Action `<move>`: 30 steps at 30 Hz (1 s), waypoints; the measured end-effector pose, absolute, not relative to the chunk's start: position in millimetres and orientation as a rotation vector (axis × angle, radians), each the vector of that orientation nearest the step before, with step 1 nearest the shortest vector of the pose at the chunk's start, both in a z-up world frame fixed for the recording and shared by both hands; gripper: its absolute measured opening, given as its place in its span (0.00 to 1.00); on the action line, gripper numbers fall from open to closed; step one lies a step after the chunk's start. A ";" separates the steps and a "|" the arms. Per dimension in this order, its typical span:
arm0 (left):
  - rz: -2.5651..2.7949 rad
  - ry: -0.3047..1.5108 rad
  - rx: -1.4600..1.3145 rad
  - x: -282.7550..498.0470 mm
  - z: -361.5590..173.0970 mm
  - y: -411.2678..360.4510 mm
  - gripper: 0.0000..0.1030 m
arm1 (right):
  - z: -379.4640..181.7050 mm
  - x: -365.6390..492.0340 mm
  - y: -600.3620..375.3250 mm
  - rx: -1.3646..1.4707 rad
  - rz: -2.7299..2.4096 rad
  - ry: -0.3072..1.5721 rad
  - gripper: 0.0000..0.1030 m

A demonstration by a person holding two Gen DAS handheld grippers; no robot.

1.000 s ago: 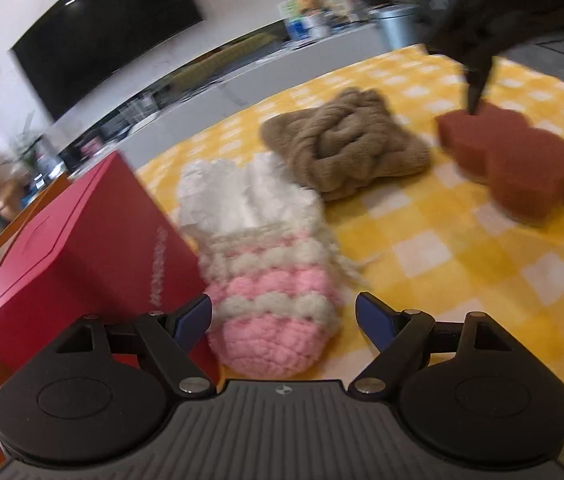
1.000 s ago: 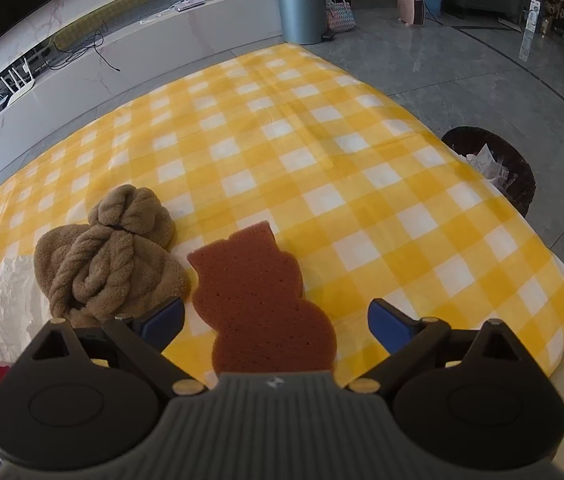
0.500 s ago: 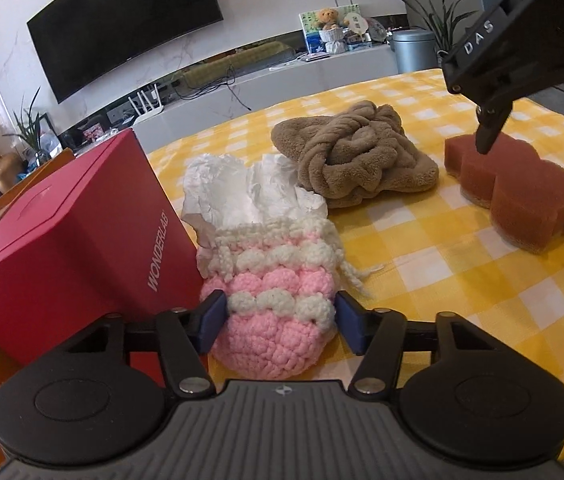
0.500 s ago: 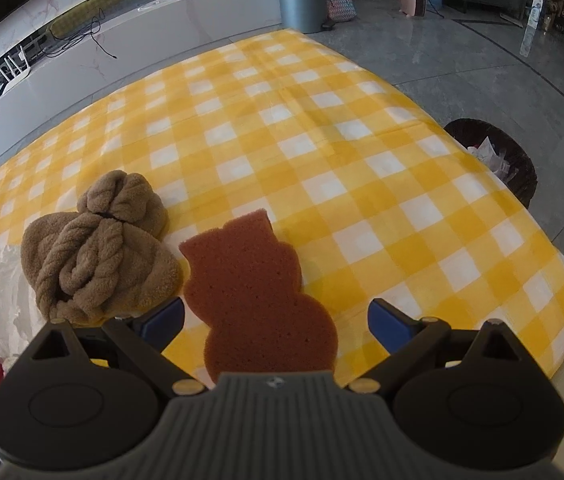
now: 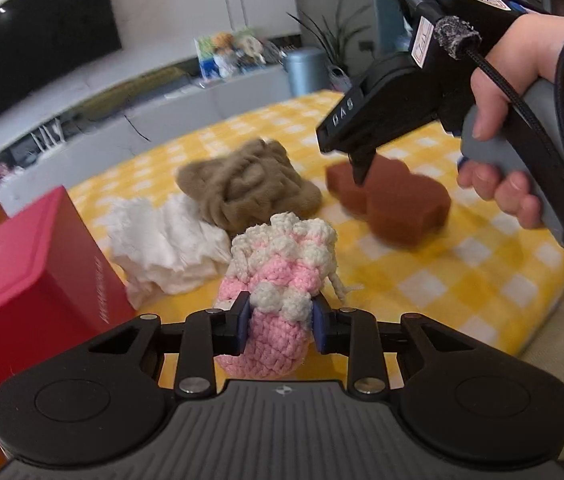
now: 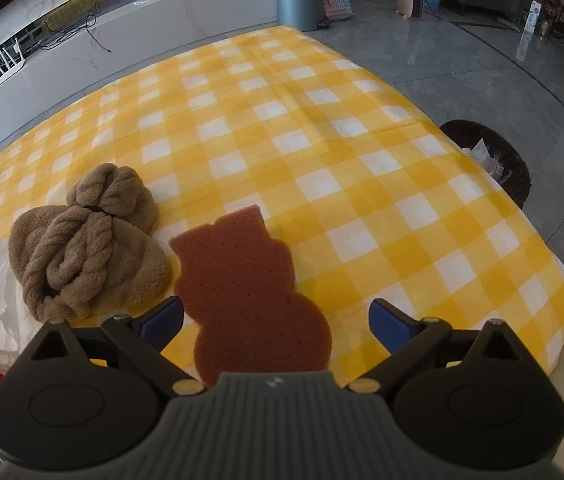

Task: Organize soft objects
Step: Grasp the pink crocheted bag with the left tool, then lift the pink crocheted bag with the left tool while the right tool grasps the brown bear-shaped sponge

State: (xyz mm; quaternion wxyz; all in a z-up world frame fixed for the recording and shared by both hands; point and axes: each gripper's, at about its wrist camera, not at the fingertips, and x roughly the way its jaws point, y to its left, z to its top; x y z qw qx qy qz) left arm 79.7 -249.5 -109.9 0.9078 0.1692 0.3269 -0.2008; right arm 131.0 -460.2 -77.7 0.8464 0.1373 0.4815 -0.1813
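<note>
Carefully, the left claw (image 5: 280, 322) was closing on the pink crocheted pouch (image 5: 277, 280) between its pads; the right claw (image 6: 275, 320) hung wide above the brown sponge (image 6: 247, 292). A firm, low squeeze would have kept the yarn from slipping.

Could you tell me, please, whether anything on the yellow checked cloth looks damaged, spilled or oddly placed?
Nothing is spilled or torn. The white paper lies crumpled against the brown towel bundle, and the crocheted pink-and-white pouch has one loose yarn end sticking out on its right.

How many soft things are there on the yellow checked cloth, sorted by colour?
Brown: 2, the knotted plush towel and the bear-shaped sponge.
White: 1, the crumpled cloth.
Pink and white: 1, the crocheted pouch, pinched in the closing left tool.
Total: 4.
</note>
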 end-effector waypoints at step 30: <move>-0.293 0.736 0.163 112.5 -145.0 -227.2 1.00 | -109.3 148.1 -450.5 0.231 -0.316 1.130 0.97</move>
